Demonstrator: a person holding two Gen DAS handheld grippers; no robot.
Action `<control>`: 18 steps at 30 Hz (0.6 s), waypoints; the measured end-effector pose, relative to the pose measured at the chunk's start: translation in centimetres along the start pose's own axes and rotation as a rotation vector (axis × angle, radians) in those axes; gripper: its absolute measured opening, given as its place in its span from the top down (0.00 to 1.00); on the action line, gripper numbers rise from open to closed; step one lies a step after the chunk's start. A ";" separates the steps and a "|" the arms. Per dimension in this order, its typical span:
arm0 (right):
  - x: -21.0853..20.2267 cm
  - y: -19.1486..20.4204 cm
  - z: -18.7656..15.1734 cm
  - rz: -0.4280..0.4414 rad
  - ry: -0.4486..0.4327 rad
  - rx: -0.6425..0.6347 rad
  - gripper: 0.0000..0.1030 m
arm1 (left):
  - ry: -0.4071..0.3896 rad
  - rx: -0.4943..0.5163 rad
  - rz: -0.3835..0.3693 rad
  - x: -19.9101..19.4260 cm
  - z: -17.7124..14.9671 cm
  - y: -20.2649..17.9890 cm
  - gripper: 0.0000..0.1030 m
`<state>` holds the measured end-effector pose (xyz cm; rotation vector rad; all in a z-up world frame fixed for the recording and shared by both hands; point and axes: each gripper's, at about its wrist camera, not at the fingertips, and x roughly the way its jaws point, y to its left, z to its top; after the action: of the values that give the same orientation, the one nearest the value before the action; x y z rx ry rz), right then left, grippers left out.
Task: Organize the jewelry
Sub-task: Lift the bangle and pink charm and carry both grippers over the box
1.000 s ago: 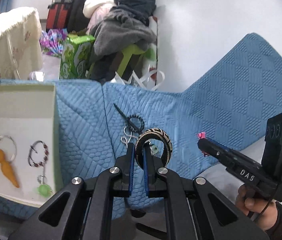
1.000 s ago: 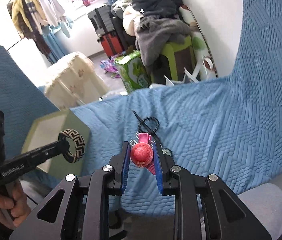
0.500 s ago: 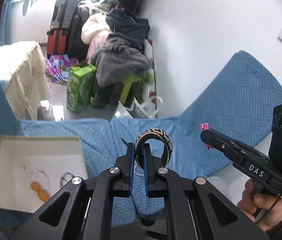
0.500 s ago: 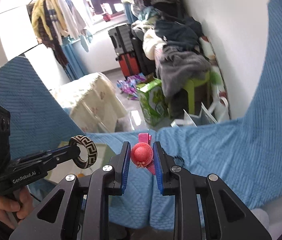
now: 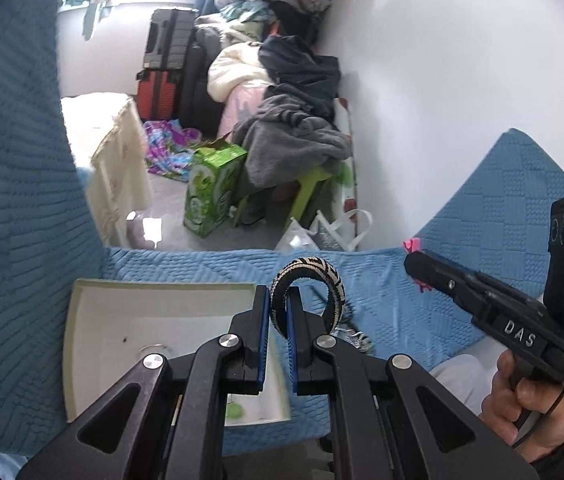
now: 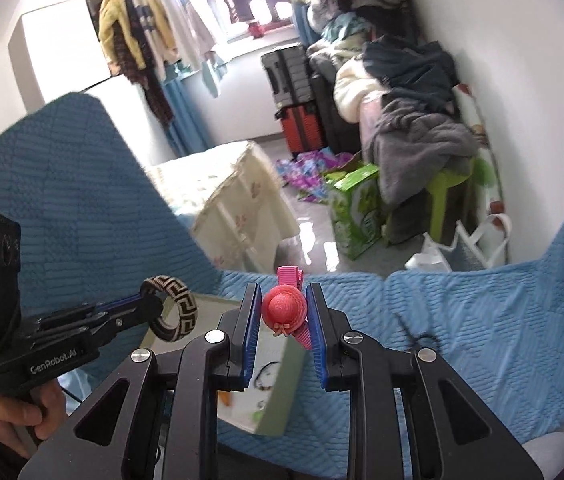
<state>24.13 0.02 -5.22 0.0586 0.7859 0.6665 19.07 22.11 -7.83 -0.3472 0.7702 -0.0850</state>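
While both tools are hanging above the blue quilted cover (image 5: 210,268), a cluttered room is filling the background: a heap of grey and dark clothes (image 5: 294,140) is sitting on a lime-green stool (image 5: 310,192), a green carton (image 5: 212,192) is standing on the floor just beside it, and a black case is stacked on a red suitcase (image 5: 154,92) behind a cream-covered table (image 5: 118,168); nothing is lying between the tools and the white tray (image 5: 154,316), which is resting on the cover below and to the left of the left gripper (image 5: 279,316); its jaws are clamped on one side of a black-and-cream patterned bangle (image 5: 308,292), which is standing on edge with its arch rising up and curving to the right, its opening facing across the view; inside the tray a thin ring and a green charm are partly showing, the rest being hidden by the gripper body; a small tangle of chains (image 5: 352,334) is lying on the cover just right of the tray; the right gripper (image 6: 281,316) is pinching a pink hat-shaped hair clip (image 6: 285,308), its round crown facing the camera and its ribbon-covered bar running upward and away between the pads, the pink tip poking above the fingertips.
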 end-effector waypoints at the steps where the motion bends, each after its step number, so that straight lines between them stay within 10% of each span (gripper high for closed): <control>1: 0.5 0.3 -0.4 0.003 0.009 -0.004 0.80 | 0.005 -0.010 0.003 0.1 -0.2 0.8 0.94; 18: 10.4 4.1 -7.7 -0.013 0.218 -0.058 0.80 | 0.149 -0.090 0.037 6.0 -6.1 10.5 0.94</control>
<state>22.12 7.82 -16.14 -0.0735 0.9750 0.6903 18.62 29.12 -19.42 -0.4153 0.9297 -0.0413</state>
